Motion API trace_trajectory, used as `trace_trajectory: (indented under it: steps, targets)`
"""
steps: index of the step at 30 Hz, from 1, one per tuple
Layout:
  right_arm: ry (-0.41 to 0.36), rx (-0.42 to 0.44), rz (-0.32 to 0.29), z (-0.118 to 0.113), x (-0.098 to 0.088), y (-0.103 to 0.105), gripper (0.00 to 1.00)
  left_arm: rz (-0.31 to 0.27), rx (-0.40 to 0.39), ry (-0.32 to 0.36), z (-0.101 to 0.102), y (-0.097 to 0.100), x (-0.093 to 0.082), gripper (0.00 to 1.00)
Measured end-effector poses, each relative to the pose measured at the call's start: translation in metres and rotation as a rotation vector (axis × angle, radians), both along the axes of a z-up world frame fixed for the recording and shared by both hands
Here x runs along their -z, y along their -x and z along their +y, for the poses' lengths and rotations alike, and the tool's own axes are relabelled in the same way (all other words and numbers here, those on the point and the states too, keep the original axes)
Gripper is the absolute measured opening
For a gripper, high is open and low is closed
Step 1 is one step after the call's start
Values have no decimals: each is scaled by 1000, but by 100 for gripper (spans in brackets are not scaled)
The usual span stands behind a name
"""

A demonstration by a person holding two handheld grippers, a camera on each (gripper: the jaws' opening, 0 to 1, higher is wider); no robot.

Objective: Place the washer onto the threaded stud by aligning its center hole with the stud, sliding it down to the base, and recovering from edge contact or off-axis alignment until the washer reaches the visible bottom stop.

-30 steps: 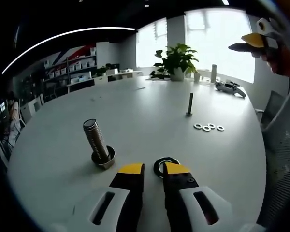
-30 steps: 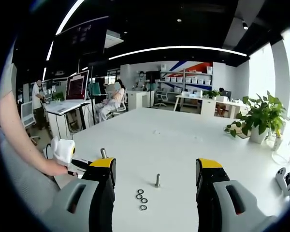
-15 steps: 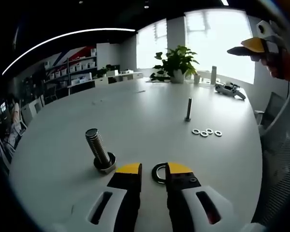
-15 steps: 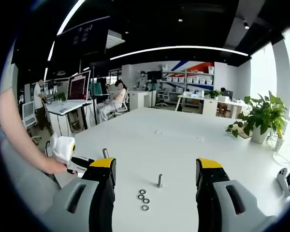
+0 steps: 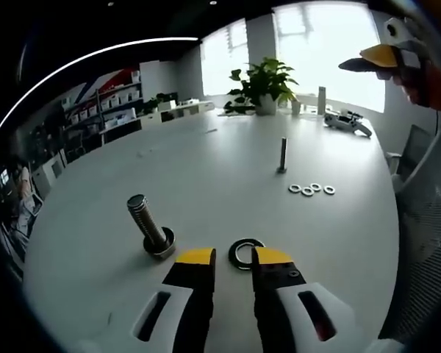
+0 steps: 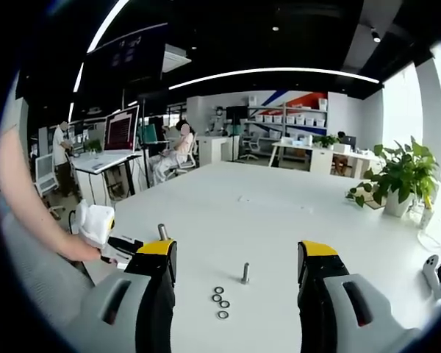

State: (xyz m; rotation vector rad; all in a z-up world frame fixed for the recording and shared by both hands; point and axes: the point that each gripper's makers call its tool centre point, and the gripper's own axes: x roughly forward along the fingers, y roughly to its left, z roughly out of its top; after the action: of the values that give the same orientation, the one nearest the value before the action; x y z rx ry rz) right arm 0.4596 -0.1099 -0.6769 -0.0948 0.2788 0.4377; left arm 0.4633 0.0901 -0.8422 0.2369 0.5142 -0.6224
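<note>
We see the large dark washer [image 5: 245, 253] lying flat on the white table [image 5: 206, 169], just past the yellow tips of our left claw [image 5: 232, 258], whose jaws stand narrowly parted on either side of the washer's near edge; we cannot tell whether they touch it. Just left of the washer the big threaded stud [image 5: 148, 226] stands on its hex base, leaning slightly, apart from the washer. Farther across the table a slim bolt [image 5: 282, 156] stands upright, with a short row of small washers [image 5: 309, 190] lying near its foot. Beyond them sit a potted plant [image 5: 261, 82] and a game controller [image 5: 348, 123]. In the right gripper view our right claw [image 6: 237, 259] hangs wide and holds nothing, above the table, with the slim bolt and the small washers between its jaws.
</note>
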Motion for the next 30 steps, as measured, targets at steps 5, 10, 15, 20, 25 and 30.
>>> trace_trajectory:
  steps: [5, 10, 15, 20, 25, 30]
  targets:
    - [-10, -3, -3, 1, -1, 0, 69, 4, 20, -20, -1, 0, 1, 19]
    - [-20, -8, -8, 2, -3, 1, 69, 24, 51, -42, -2, 0, 5, 21]
    - [-32, -15, -14, 3, -6, 1, 69, 31, 92, -74, -3, 1, 4, 21]
    - [-32, -27, -14, 6, -6, 2, 69, 41, 140, -94, -7, 1, 2, 21]
    - [-45, -25, -16, 5, -8, 2, 69, 50, 201, -134, -11, 2, 5, 21]
    - [-48, -29, -17, 6, -9, 2, 69, 57, 217, -140, -12, -1, 4, 21]
